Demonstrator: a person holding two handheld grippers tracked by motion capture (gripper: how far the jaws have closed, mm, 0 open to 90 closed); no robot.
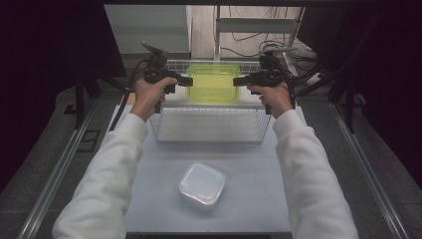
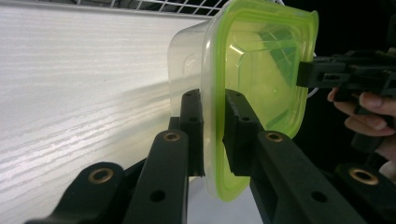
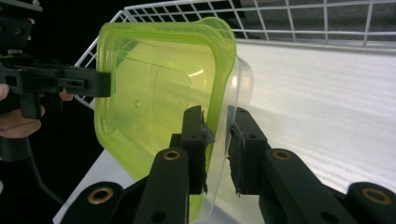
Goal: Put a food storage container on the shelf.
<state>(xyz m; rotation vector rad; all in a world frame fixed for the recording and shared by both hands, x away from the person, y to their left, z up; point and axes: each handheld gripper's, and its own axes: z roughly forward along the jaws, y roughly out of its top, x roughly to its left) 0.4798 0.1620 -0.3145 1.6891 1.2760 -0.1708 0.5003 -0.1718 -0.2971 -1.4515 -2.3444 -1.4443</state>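
1. White sleeves cover both your forearms, which rise from the bottom corners of the high view toward the upper middle of the frame.
2. Your left hand, left of centre in the upper part of the high view, carries the left gripper, pointing right at the lidded container.
3. In the left gripper view, the left gripper has its jaws closed on the container's green rim: one jaw sits on the clear body side, the other on the lid side, at the lower middle of the frame.
4. The lidded container sits at upper centre of the high view, held between your two grippers above the far half of the wire basket. Its lid is translucent yellow-green; its body is clear plastic.
5. The wire basket stands on the white table, its pale floor showing below the container.
6. A second container, clear with a whitish lid, rests on the table at lower centre of the high view, well apart from the basket.
7. Your right hand, right of centre, carries the right gripper, pointing left at the container's opposite edge.
8. In the right gripper view, the right gripper is clamped on the rim likewise, one jaw on either side of it.
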